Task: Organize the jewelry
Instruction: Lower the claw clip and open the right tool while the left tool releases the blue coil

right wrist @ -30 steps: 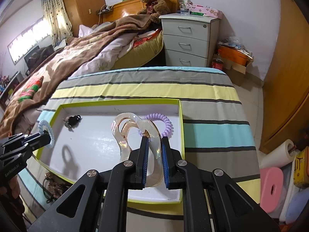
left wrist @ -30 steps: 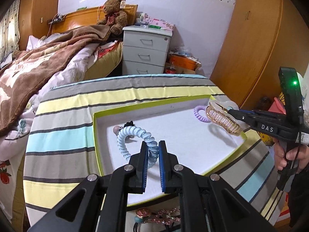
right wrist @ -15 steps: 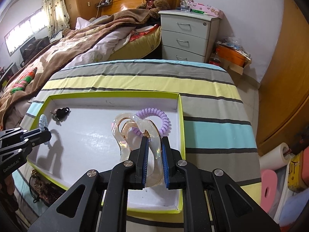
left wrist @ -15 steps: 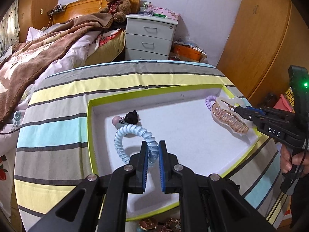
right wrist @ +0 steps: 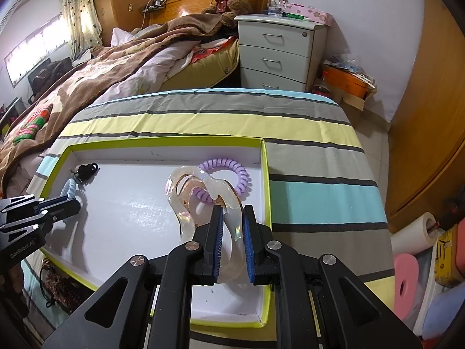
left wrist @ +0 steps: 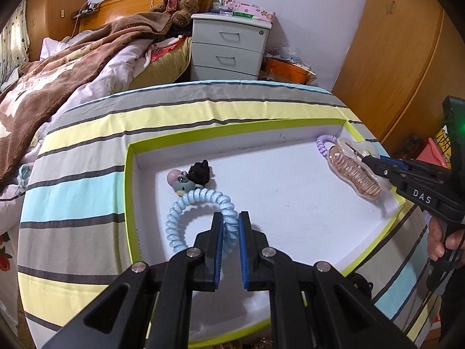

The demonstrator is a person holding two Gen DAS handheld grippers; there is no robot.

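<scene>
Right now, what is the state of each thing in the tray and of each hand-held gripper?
Left hand-held gripper: shut on the blue coil hair tie.
Right hand-held gripper: shut on the clear hair claw.
Purple coil hair tie: lying in the tray, partly under the claw.
Black hair tie with charm: lying in the tray.

"DAS" on the right tool; "GenRobot.AI" on the left tool

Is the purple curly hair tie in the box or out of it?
In. The purple hair tie lies on the white floor of the green-rimmed box, near its far right corner.
</scene>
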